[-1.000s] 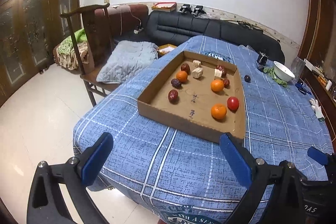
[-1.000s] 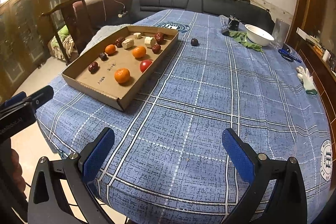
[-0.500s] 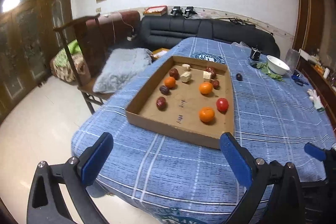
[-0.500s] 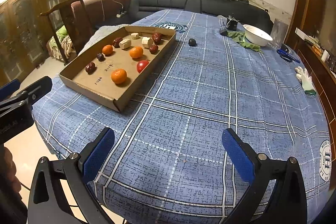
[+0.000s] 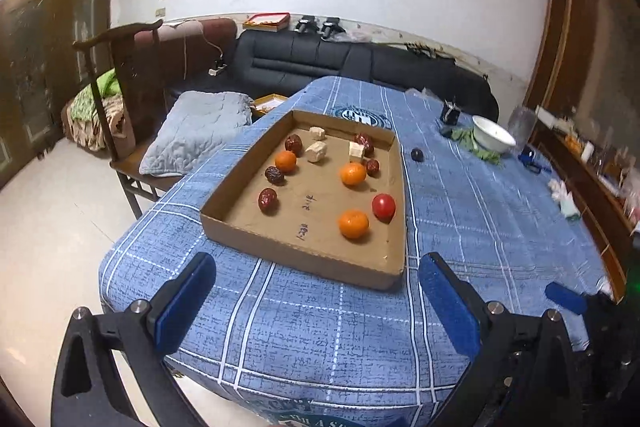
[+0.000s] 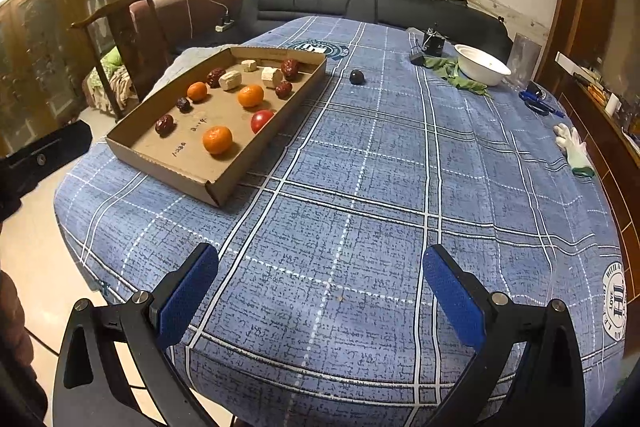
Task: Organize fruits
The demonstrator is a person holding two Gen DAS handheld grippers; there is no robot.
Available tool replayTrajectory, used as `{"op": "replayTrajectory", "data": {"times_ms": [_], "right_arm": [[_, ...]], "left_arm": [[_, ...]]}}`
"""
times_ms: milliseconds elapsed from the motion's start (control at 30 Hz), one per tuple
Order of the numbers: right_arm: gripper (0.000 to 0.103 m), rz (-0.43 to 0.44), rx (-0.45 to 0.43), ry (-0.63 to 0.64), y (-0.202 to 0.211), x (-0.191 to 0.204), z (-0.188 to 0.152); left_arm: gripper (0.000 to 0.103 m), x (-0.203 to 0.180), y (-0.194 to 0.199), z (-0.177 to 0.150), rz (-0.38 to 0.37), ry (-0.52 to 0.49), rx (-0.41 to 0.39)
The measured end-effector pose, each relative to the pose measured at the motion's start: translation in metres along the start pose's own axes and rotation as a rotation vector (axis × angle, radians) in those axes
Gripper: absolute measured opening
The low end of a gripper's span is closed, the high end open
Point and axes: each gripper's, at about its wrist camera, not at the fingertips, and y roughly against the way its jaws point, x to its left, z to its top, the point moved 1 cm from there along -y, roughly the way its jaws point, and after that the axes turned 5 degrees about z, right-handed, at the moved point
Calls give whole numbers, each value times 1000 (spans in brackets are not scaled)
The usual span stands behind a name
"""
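A shallow cardboard tray [image 5: 296,255] [image 6: 180,171] sits on the blue checked tablecloth [image 6: 360,187]. In it lie three oranges [image 5: 353,223] [image 6: 217,139], a red tomato [image 5: 383,206] [image 6: 261,120], several dark red dates [image 5: 267,199] [image 6: 165,124] and pale cubes [image 5: 317,151] [image 6: 230,79]. One dark plum [image 5: 417,155] [image 6: 356,77] lies on the cloth outside the tray, to its right. My left gripper [image 5: 316,299] is open and empty, hovering near the tray's near edge. My right gripper [image 6: 320,291] is open and empty above the cloth's near edge.
A white bowl [image 6: 483,64] with green leaves [image 6: 456,73] stands far right on the table, with scissors [image 6: 538,103] and a white glove [image 6: 574,147] near the right edge. A wooden chair [image 5: 116,99] with a grey cushion [image 5: 196,131] stands left; a black sofa [image 5: 360,67] is behind.
Both grippers have pulled back and risen a little, so the tray and table look farther away. Nothing on the table has moved. Both stay open.
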Motion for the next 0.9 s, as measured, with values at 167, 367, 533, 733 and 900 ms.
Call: {"op": "replayTrajectory", "data": {"times_ms": [167,367,533,733,900], "right_arm": [[103,-4,6,-5,-1,-1,-2],[103,-9,10,-1,0,0,-4],[103,-10,7,2,0,1,-3],[103,12,-12,-3,2,3,2],[103,39,-12,16,0,8,5]], "left_arm": [[103,-7,-2,0,-7,-22,7],[103,-4,-5,-1,-7,-19,16],[103,1,-9,-3,10,-24,29],[103,10,-14,-6,18,-9,39],[103,11,-18,-8,32,-26,47]]}}
